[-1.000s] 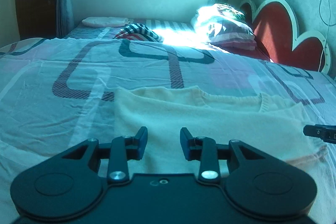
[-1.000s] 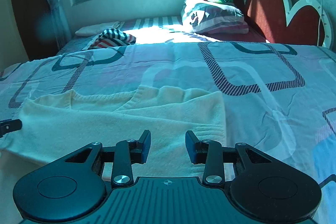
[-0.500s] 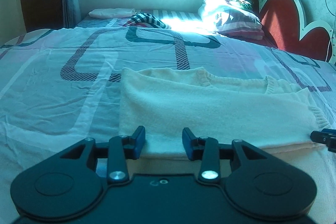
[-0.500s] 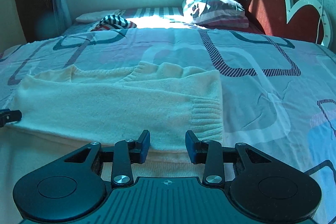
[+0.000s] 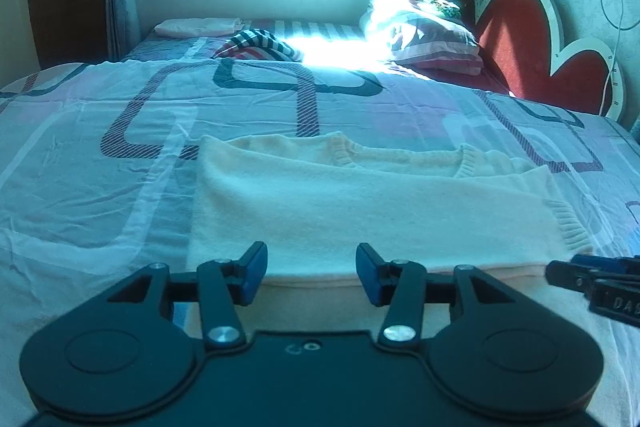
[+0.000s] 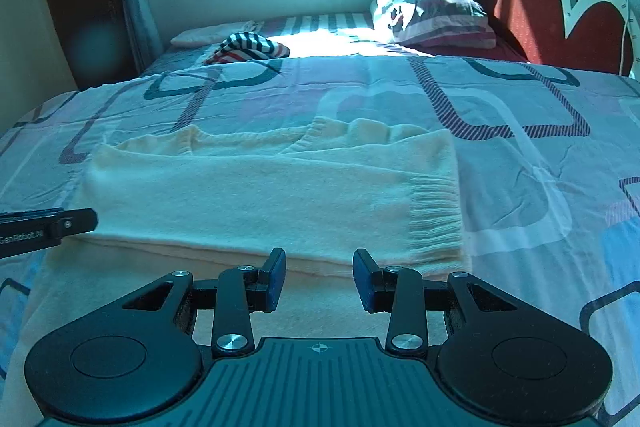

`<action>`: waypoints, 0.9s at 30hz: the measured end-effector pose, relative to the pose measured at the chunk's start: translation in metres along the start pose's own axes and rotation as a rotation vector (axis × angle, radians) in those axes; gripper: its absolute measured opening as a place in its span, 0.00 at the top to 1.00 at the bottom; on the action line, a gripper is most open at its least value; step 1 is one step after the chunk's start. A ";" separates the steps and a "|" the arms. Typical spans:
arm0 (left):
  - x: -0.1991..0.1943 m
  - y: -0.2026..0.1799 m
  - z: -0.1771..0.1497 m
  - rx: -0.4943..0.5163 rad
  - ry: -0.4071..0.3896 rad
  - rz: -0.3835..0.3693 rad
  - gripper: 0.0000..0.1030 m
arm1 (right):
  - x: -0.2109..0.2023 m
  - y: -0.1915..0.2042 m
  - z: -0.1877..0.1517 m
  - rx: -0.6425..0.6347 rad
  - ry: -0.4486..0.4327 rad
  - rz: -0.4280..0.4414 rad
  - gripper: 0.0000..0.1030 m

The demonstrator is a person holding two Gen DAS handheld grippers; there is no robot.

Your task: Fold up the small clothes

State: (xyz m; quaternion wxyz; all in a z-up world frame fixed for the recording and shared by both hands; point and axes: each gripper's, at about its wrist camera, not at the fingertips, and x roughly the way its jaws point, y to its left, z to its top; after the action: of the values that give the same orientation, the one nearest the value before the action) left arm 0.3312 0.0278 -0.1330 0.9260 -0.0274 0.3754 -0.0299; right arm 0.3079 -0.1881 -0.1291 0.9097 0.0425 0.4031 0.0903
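Note:
A cream knit sweater (image 5: 360, 203) lies folded on the patterned bedsheet (image 5: 100, 187), its ribbed hem (image 6: 436, 219) at the right end and its neckline at the far side. My left gripper (image 5: 311, 261) hovers at the near folded edge, jaws opening, with nothing between the pads. My right gripper (image 6: 319, 265) stands open at the same near edge, further right, also holding nothing. In the left wrist view the right gripper's tip (image 5: 592, 277) shows at the right border. The left gripper's finger (image 6: 48, 227) shows at the left border of the right wrist view.
At the far end of the bed lie a striped garment (image 5: 256, 45), a pale folded item (image 5: 200, 26) and a pillow stack (image 5: 432, 39). A red scalloped headboard (image 5: 520, 39) runs along the right. A window and curtains are behind.
Both grippers have drawn back toward the near side, so the sweater's near folded edge now shows in front of the fingers. The left jaws have spread wider.

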 end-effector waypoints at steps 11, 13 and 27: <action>0.006 -0.037 -0.047 0.072 0.098 -0.003 0.47 | 0.003 0.011 -0.040 -0.097 0.079 0.054 0.64; 0.001 -0.031 -0.058 0.079 0.075 0.019 0.40 | 0.001 0.002 -0.047 -0.123 0.066 0.043 0.64; -0.063 -0.009 -0.079 0.022 0.096 0.085 0.38 | -0.052 -0.017 -0.068 -0.058 0.055 0.108 0.64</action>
State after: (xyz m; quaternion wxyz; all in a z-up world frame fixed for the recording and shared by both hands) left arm 0.2305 0.0211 -0.1456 0.9077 0.0003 0.4197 0.0043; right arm 0.2256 -0.2151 -0.1391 0.8929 0.0356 0.4222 0.1521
